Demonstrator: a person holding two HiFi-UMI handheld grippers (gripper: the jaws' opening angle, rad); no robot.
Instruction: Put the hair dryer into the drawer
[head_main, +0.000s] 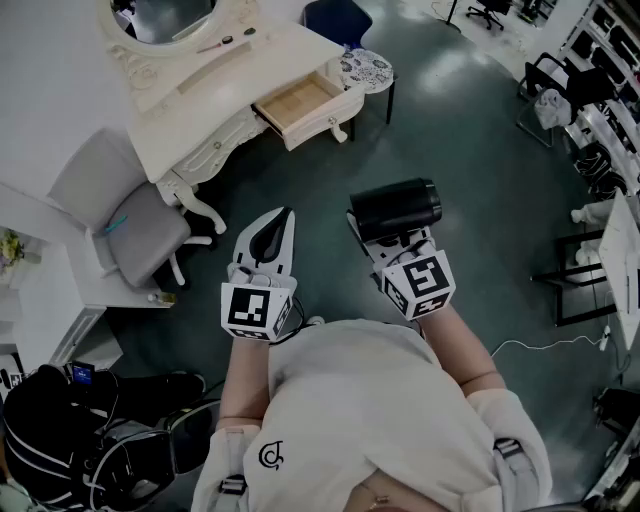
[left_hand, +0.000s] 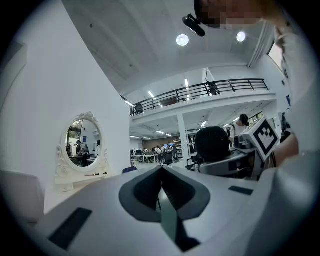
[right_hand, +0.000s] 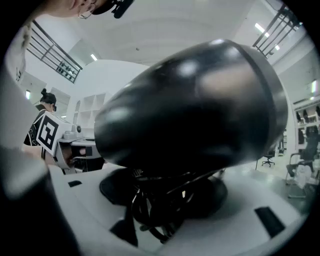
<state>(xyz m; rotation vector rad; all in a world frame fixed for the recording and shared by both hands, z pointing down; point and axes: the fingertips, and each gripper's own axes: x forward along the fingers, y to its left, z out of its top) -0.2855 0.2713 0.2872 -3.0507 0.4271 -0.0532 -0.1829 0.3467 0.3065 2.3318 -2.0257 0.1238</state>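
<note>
The black hair dryer (head_main: 395, 208) is held above the dark floor, and my right gripper (head_main: 392, 243) is shut on it. In the right gripper view its barrel (right_hand: 195, 110) fills the picture, and its handle and coiled cord (right_hand: 160, 207) sit between the jaws. My left gripper (head_main: 283, 218) hovers beside it on the left, shut with nothing in it; its pads meet in the left gripper view (left_hand: 161, 172). The hair dryer (left_hand: 212, 142) shows there to the right. The wooden drawer (head_main: 322, 120) of the cream dressing table (head_main: 200, 85) stands pulled open, well ahead of both grippers.
A grey chair (head_main: 135, 220) stands left of the table. A round patterned stool (head_main: 365, 68) sits just right of the open drawer. An oval mirror (left_hand: 83, 145) tops the table. Black office chairs and desks (head_main: 585, 90) line the right side. A dark bag (head_main: 60, 420) lies bottom left.
</note>
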